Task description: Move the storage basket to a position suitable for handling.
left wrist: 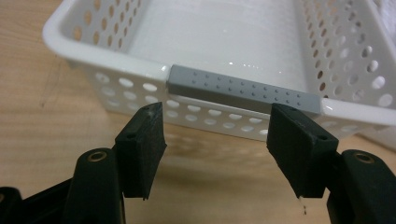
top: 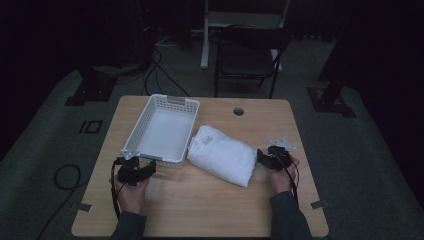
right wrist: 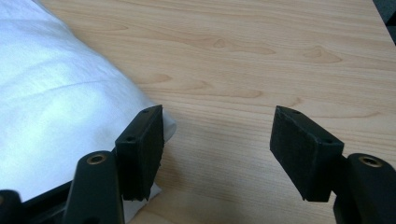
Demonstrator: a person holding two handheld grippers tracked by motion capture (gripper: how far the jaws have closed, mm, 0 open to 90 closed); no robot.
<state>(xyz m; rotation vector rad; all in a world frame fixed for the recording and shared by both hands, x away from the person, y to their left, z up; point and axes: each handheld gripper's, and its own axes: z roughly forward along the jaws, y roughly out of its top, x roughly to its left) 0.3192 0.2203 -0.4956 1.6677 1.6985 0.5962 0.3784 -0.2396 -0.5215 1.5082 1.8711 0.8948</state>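
We see the left gripper [left wrist: 215, 135] with jaws spread wide just before the white perforated basket's [top: 165, 131] grey handle strip [left wrist: 243, 87]. The right gripper [right wrist: 217, 140], jaws likewise apart, sits against the folded white towel [top: 222, 155] on the wooden table [top: 200, 200], which lies beside the basket.

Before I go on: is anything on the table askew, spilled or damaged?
Nothing stands out. The white basket sits flat and empty, set at a slight angle to the table edge; the folded white towel lies beside it. Both grippers are open.
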